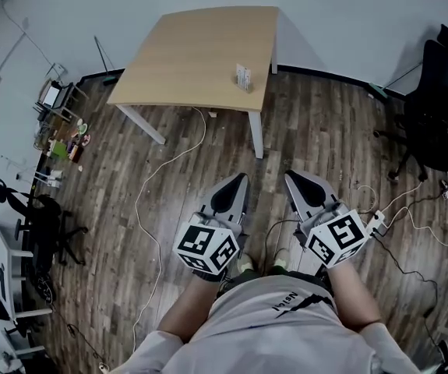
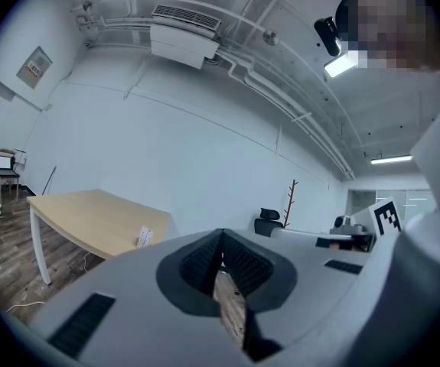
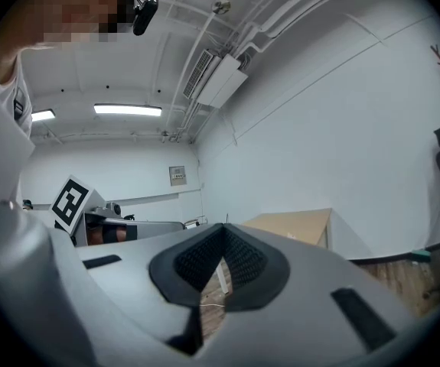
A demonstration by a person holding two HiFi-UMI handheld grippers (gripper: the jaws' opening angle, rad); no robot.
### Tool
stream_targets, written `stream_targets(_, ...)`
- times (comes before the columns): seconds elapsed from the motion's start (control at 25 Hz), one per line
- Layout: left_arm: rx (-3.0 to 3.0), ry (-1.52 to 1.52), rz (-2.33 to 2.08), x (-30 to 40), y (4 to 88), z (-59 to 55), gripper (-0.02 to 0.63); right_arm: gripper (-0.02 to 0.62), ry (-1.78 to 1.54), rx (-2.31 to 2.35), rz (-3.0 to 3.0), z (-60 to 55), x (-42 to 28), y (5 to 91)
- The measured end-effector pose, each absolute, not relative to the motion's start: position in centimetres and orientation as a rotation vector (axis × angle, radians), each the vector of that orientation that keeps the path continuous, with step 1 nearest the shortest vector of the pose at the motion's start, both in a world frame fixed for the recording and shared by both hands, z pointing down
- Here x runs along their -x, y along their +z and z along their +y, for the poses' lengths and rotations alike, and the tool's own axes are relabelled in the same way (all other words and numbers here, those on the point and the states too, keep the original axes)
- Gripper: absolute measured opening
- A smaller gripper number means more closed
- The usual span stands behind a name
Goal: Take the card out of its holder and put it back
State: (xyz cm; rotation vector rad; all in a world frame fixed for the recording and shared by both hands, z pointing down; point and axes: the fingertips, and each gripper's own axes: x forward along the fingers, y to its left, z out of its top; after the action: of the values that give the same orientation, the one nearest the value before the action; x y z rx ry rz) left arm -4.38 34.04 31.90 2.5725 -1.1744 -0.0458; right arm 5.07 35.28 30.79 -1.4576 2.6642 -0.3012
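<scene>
A small white card in its holder (image 1: pixel 243 77) stands upright near the front right corner of the light wooden table (image 1: pixel 200 49), far ahead of me. In the left gripper view the card in its holder (image 2: pixel 144 238) shows small on the table (image 2: pixel 89 219). The left gripper (image 1: pixel 242 177) and the right gripper (image 1: pixel 289 174) are held low and close to the person's body, over the wooden floor and well short of the table. The tips of the left gripper (image 2: pixel 221 232) meet with nothing between them, and so do the tips of the right gripper (image 3: pixel 223 227).
A black office chair (image 1: pixel 434 107) stands at the right. Cables and a white power strip (image 1: pixel 375 223) lie on the floor beside the right gripper. Cluttered shelves (image 1: pixel 60 131) and another chair (image 1: pixel 44 224) line the left wall. A white cable (image 1: pixel 169 170) trails from the table.
</scene>
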Motion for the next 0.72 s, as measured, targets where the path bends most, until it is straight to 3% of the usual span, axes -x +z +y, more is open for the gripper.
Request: stream_targets(0.72, -2.591, -0.005, -1.214, -0.2, 31.8, 32.5, 0.012, 0.012, -0.314, 1.388, 2.699, 33.1, -8.7, 31.5)
